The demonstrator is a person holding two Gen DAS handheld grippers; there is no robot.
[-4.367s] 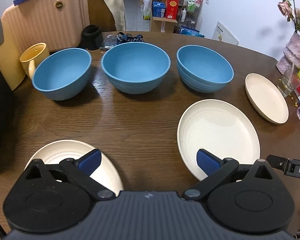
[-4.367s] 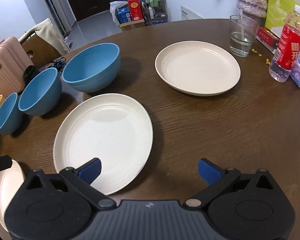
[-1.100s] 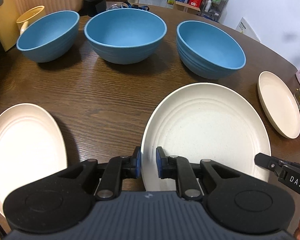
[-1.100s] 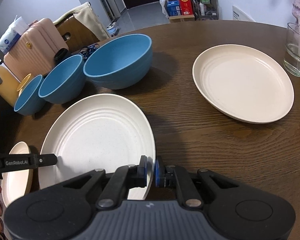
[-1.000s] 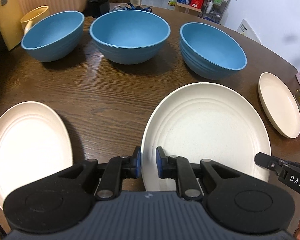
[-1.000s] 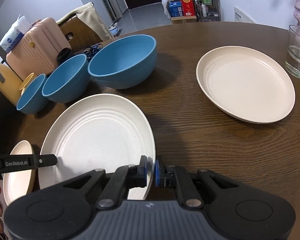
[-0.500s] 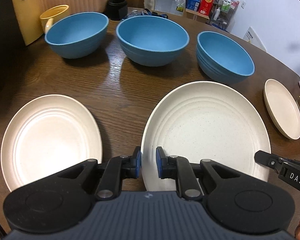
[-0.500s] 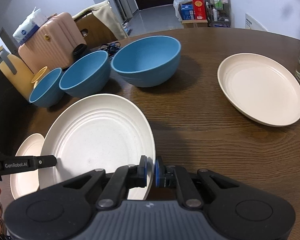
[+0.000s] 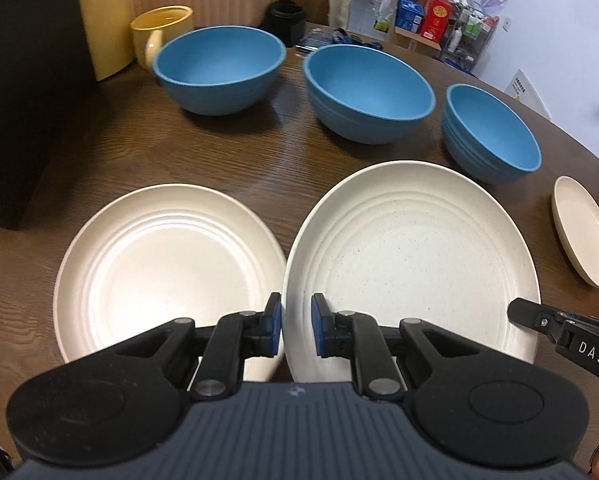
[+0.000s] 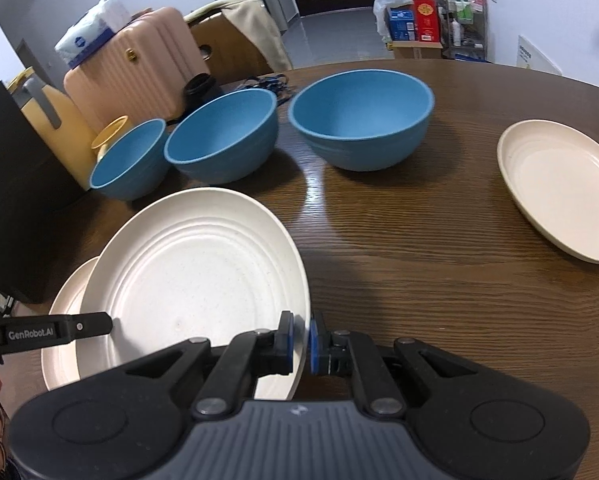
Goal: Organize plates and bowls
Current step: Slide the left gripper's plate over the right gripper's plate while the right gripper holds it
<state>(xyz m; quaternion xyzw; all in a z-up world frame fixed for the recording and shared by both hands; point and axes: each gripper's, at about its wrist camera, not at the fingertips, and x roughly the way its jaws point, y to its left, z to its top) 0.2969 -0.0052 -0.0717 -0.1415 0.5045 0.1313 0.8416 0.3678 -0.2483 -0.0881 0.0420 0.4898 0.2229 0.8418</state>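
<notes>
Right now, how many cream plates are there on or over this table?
3. The held plate is gripped at its rim by both grippers, near the middle. The left plate lies beside and partly under it. The right plate lies alone far right. None seem hidden.

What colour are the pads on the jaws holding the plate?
Blue pads on black linkages, clamping the cream plate; clearest in the right wrist view.

Three blue bowls (image 9: 219, 68) (image 9: 367, 88) (image 9: 495, 136), three cream plates (image 9: 167, 264) (image 9: 411, 256) (image 9: 583, 232), one yellow mug (image 9: 159, 32).
</notes>
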